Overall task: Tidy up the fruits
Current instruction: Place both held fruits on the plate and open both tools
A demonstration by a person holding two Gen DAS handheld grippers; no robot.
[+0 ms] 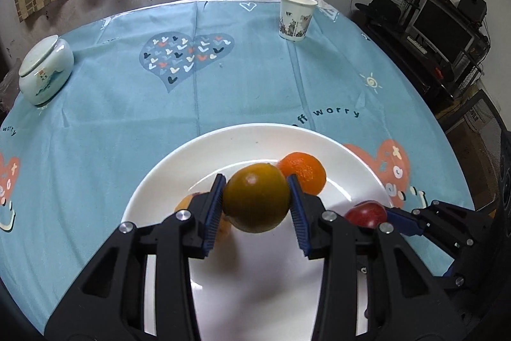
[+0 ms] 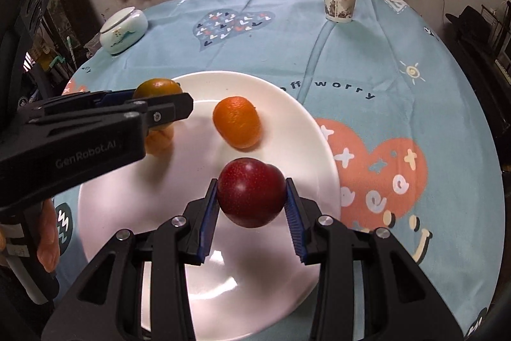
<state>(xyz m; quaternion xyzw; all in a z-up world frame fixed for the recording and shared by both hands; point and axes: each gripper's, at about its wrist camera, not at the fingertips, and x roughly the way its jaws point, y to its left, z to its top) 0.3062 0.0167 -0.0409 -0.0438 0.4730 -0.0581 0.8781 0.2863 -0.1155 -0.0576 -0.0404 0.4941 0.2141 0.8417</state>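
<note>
Since the left gripper [image 1: 256, 201] has its jaws clamped across the middle of a greenish-brown citrus [image 1: 255, 197], firm-looking, smooth and roll-prone, hold it at its widest part; two oranges lie just past the jaws on the plate [image 1: 223, 143]. Right view: right gripper [image 2: 251, 201] squeezes one red plum [image 2: 251, 197], softer, bruisable, over the same plate.

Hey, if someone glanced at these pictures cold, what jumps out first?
Two grippers over a white plate each hold a fruit: the left gripper clamps a greenish orange, the right gripper a red plum. A bright orange lies on the plate beyond them.
</note>
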